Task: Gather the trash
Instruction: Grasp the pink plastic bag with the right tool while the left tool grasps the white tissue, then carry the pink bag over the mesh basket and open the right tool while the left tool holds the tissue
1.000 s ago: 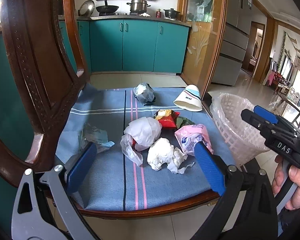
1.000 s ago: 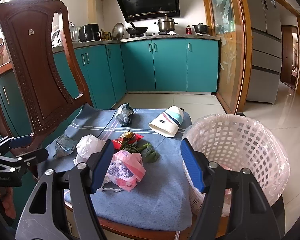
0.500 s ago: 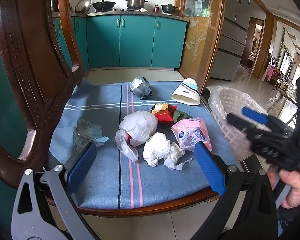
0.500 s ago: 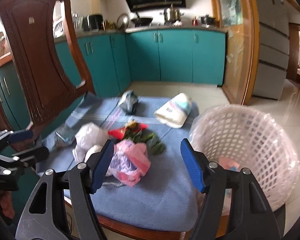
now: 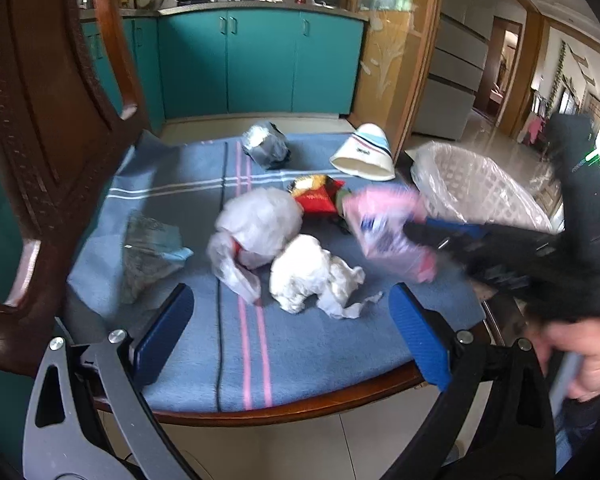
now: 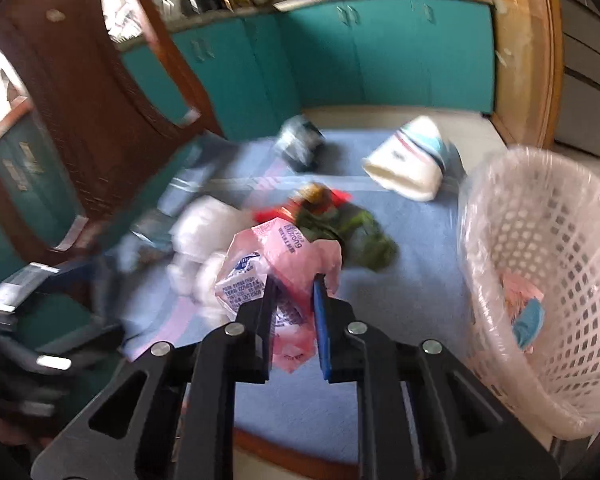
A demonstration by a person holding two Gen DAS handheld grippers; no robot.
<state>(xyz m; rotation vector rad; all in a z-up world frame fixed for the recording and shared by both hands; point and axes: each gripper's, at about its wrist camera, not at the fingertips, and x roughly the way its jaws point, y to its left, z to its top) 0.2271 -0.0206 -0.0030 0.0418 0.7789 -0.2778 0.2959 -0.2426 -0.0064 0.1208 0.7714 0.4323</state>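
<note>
Right gripper (image 6: pixel 292 300) clamped on pink wrapper (image 6: pixel 276 256), left gripper (image 5: pixel 292 340) wide, idle. Next: carry wrapper over basket (image 6: pixel 540 240), release.

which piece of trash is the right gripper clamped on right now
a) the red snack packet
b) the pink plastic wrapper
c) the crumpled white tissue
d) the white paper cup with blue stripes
b: in the right wrist view the right gripper has its blue-padded fingers closed on the pink plastic wrapper; the white paper cup with blue stripes lies apart on the blue cloth.
</note>
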